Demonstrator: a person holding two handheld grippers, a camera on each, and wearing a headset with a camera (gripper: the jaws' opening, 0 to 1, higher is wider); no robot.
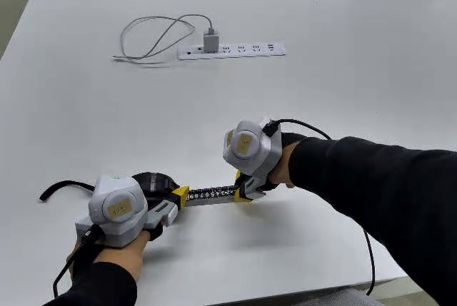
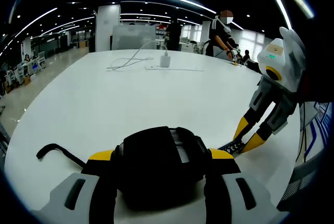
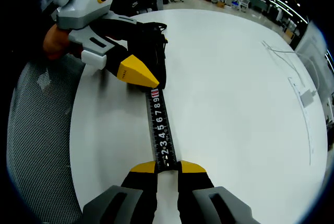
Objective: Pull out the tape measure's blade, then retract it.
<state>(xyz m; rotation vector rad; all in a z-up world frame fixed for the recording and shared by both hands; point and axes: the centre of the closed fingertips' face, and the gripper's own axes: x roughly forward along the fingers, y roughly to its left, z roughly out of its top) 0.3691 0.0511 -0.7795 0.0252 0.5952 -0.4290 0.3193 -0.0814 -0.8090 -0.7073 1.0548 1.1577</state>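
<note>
- Left tongs [image 2: 162, 156] clamp the rigid tape measure case [image 2: 156, 179].
- Right tongs [image 3: 168, 167] pinch the blade [image 3: 159, 130] at its tip; it is likely thin, springy and slippery.

The table [image 1: 321, 92] is seen to be plain white all over. The tape measure case [image 2: 159, 164] is coloured black, and its strap [image 1: 61, 188] is black too. The blade [image 3: 159, 130] is coloured dark and is marked with white numbers and small white lines, with a little red patch at the case end. The left gripper [image 1: 177, 195] and the right gripper [image 3: 167, 167] are made in light grey, with darker grey jaws that are tipped in bright yellow. The power strip [image 1: 243, 50] is coloured white, the charger [image 1: 211, 41] grey, and the cable [image 1: 153, 35] pale grey. The sleeves [image 1: 378, 185] are coloured black.
</note>
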